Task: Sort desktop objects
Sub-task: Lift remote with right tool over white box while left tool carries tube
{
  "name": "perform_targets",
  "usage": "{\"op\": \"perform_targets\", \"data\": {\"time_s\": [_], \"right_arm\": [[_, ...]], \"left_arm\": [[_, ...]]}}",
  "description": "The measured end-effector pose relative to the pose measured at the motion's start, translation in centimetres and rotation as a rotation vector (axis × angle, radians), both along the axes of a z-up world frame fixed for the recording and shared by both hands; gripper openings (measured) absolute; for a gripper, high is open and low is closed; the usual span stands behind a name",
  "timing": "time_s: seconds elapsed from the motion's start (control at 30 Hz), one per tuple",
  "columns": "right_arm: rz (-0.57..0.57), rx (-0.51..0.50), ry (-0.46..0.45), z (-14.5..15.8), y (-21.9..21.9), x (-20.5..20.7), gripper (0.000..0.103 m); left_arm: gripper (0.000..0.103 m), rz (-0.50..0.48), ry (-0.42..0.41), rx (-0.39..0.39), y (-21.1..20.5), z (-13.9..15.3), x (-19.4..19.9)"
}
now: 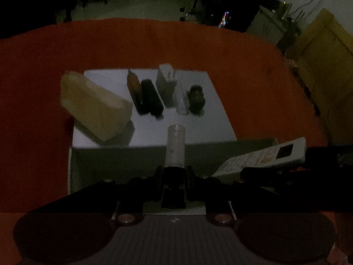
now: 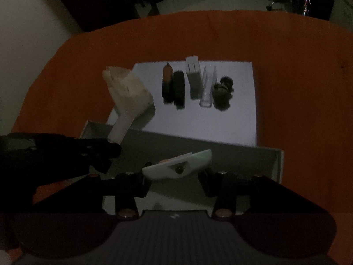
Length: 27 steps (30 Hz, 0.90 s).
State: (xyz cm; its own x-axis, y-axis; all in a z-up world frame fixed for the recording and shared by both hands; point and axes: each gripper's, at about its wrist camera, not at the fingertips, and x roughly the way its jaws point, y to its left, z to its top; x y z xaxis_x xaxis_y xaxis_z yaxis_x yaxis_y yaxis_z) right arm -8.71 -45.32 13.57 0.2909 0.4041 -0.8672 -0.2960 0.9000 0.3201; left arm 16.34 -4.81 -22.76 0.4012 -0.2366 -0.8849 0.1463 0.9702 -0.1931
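Nearest, in dim light, the left gripper (image 1: pixel 173 172) is clamped on a clear cylindrical tube (image 1: pixel 175 146), which stands out straight ahead from between its dark fingers (image 1: pixel 159 176); the same tube (image 2: pixel 120 130) appears in the right wrist view as a pale slanted bar rising from the left gripper (image 2: pixel 110 149) at the left edge. The right gripper (image 2: pixel 175 176) grips a white remote control (image 2: pixel 176 165) crosswise between its jaws, the remote tilted with a faint green patch on its upper edge and a dark round spot on its near face; in the left wrist view the same remote control (image 1: pixel 264 156) shows its button rows and a dark screen at its far end. Both held items hang over a shallow grey open box (image 2: pixel 220 154), whose pale rim shows at its right corner. Just beyond the box lies a white sheet (image 2: pixel 231 114) on the orange tabletop (image 2: pixel 198 39). On the sheet, left to right: a tan block-shaped object (image 2: pixel 128 90) overlapping the sheet's left edge, an orange-and-black marker-like stick (image 2: pixel 167 81), a black bar (image 2: pixel 179 90) just beside it, a white plug adapter (image 2: pixel 193 79) with two prongs, a clear rectangular container (image 2: pixel 208 88), and a small dark rounded object (image 2: pixel 224 93) too blurred to identify. These five stand near one another in a row, apart from the tan block. Beyond the table edge the floor and dark furniture legs are faintly visible.
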Motion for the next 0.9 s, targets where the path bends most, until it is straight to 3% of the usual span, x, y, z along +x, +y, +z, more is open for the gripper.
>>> {"op": "perform_targets", "data": {"time_s": [0.53, 0.9], "right_arm": [[-0.019, -0.055, 0.125, -6.4, -0.8, -0.7, 0.047], [-0.001, -0.076, 0.087, -8.3, 0.2, -0.7, 0.047]], "left_arm": [[0.016, 0.000, 0.127, 0.031, -0.9, -6.7, -2.4], [0.016, 0.008, 0.136, 0.047, -1.5, -8.3, -1.8]]}}
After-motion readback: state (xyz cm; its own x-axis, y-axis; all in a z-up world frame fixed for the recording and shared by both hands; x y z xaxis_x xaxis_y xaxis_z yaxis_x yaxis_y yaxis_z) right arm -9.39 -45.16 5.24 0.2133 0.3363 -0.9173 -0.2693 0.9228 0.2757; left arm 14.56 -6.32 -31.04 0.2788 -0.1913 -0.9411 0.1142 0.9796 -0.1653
